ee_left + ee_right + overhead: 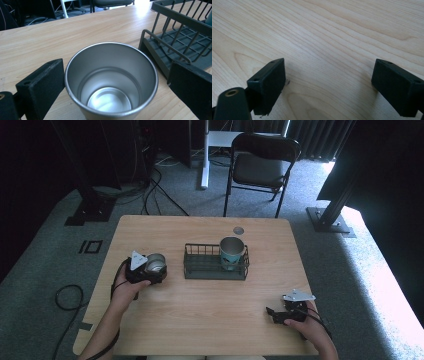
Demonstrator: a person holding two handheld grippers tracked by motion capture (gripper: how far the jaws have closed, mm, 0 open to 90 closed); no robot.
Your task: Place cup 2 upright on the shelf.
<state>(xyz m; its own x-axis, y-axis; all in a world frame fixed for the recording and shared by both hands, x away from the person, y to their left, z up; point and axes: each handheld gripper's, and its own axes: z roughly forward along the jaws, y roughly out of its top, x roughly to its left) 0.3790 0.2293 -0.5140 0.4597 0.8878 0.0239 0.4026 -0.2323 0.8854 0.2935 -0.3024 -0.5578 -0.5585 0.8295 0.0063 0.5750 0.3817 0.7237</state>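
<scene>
Wooden table (200, 320), rack (200, 270) mid-table, a cup (232, 252) already inside.
Left gripper (110, 85) straddles a steel cup (111, 80) left of the rack, jaws wide, probably to rack it; right gripper (329, 85) idles open.

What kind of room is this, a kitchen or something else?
Probably a lab or recording studio, not a kitchen: black curtains around a lone wooden table, loose cables on grey carpet, and a folding chair.
</scene>
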